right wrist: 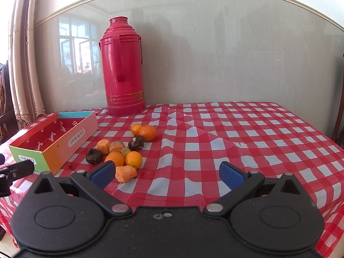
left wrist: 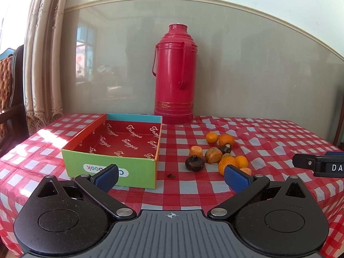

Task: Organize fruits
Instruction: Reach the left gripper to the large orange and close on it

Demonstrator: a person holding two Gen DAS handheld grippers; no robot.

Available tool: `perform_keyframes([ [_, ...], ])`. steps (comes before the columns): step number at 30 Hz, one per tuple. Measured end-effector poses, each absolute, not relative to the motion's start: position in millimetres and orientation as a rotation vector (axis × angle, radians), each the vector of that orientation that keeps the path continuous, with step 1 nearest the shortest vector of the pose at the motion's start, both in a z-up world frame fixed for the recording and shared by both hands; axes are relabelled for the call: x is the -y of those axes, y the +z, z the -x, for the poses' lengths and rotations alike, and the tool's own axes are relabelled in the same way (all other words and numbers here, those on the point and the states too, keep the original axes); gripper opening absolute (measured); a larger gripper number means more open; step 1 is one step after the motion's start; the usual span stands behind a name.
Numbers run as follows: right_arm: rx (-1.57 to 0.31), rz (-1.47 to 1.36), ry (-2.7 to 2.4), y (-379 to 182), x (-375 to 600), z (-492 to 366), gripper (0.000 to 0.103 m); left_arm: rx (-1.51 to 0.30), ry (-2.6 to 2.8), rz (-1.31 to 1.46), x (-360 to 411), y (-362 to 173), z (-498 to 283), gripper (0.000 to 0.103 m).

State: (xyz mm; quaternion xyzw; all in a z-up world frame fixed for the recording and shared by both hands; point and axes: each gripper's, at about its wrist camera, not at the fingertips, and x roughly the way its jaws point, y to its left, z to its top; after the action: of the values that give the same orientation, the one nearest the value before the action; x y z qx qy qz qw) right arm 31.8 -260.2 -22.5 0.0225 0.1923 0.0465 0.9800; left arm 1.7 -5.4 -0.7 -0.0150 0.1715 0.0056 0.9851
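Note:
A colourful open cardboard box (left wrist: 111, 161) with a red printed inside lies empty on the checked tablecloth; it also shows in the right wrist view (right wrist: 53, 146). To its right lies a loose cluster of fruit: several oranges (left wrist: 225, 139) (right wrist: 133, 159), dark mangosteens (left wrist: 194, 163) (right wrist: 92, 156) and cut carrot pieces (left wrist: 196, 151) (right wrist: 125, 173). My left gripper (left wrist: 172, 178) is open and empty, low over the table's front edge between box and fruit. My right gripper (right wrist: 167, 173) is open and empty, just right of the fruit.
A tall red thermos flask (left wrist: 175, 75) (right wrist: 122, 68) stands at the back against the grey wall. Curtains (left wrist: 40, 53) and a wooden chair are at the left. The red-and-white tablecloth (right wrist: 247, 133) stretches to the right.

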Motion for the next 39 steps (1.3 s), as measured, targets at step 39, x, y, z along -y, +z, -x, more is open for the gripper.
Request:
perform_keyframes([
  [39,-0.445,-0.054,-0.013,-34,294,-81,0.097,-0.502,-0.155,0.054,67,-26,-92,0.076],
])
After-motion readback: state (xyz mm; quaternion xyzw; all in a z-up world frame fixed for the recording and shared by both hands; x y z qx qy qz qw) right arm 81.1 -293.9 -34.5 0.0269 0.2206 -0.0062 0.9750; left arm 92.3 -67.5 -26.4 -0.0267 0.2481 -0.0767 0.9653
